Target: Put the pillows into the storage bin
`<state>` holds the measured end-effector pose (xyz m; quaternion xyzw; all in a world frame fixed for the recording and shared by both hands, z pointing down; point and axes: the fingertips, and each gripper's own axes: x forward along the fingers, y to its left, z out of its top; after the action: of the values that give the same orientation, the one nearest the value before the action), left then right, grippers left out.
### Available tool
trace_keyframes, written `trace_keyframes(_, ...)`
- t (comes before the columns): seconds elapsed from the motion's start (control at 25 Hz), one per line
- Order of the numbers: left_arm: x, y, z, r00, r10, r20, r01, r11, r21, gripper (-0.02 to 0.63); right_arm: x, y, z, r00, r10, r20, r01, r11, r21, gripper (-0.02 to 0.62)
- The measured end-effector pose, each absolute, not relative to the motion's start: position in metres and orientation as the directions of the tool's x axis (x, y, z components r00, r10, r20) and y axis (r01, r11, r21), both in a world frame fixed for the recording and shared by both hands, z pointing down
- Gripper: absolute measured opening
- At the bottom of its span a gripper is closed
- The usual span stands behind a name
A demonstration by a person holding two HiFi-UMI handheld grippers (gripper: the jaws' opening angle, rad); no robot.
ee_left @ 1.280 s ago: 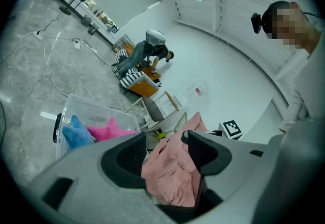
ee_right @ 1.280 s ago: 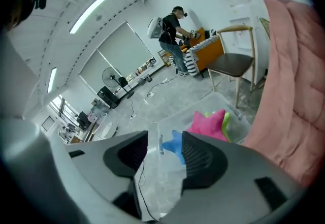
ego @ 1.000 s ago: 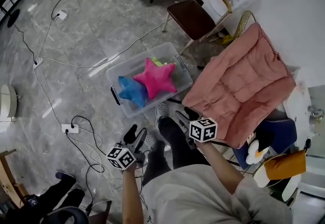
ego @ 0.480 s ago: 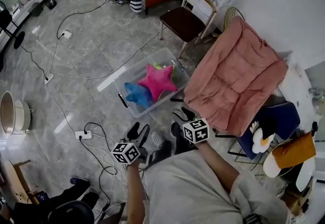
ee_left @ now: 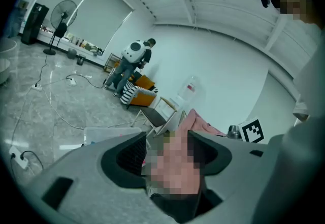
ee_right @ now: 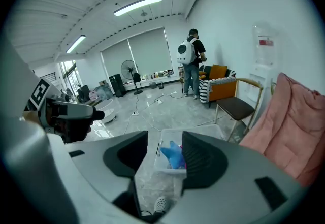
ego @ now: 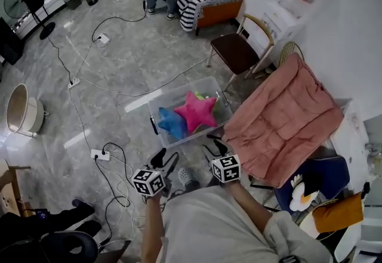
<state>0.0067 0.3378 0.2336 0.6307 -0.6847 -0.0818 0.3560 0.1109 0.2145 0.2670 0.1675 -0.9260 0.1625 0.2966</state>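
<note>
Both grippers have risen since a second ago, and the bin sits smaller in the head view. Inside the clear bin point(ego: 179, 90) on the floor lie a pink star pillow point(ego: 196, 111) and a blue pillow point(ego: 172, 124), the star partly over the blue one. The left gripper point(ego: 165, 157) and right gripper point(ego: 213, 147) hover on the bin's near side, clear of it, jaws parted and empty. A pink quilt point(ego: 280, 118) drapes over a chair just beside the bin's right end. A power strip point(ego: 99, 154) lies on the floor to the left.
</note>
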Motion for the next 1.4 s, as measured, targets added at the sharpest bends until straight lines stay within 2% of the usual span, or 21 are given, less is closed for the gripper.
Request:
trace_keyframes(0.4, 0.021, 0.33, 0.238, 0.013, -0.881, 0.473, -0.871, 0.222, 0.439, 0.256, 0.111, 0.203, 0.283, -0.772, -0.265, 0.578, -0.45, 0.87, -0.202, 0.206)
trace_keyframes(0.68, 0.019, 0.335, 0.232, -0.009, -0.893, 0.449, -0.893, 0.209, 0.398, 0.252, 0.116, 0.204, 0.286, -0.781, -0.273, 0.562, -0.452, 0.868, -0.207, 0.206)
trace_keyframes(1.16, 0.021, 0.336, 0.244, -0.007, -0.877, 0.48, -0.913, 0.202, 0.354, 0.231, 0.125, 0.197, 0.286, -0.777, -0.284, 0.562, -0.471, 0.855, -0.219, 0.205)
trace_keyframes(1.24, 0.022, 0.339, 0.245, -0.023, -0.882, 0.471, -0.911, 0.212, 0.353, 0.218, 0.128, 0.196, 0.288, -0.774, -0.285, 0.565, -0.473, 0.854, -0.217, 0.198)
trace_keyframes(1.4, 0.016, 0.343, 0.24, -0.054, -0.887, 0.459, -0.919, 0.224, 0.324, 0.139, 0.128, 0.192, 0.289, -0.776, -0.292, 0.559, -0.483, 0.845, -0.229, 0.15)
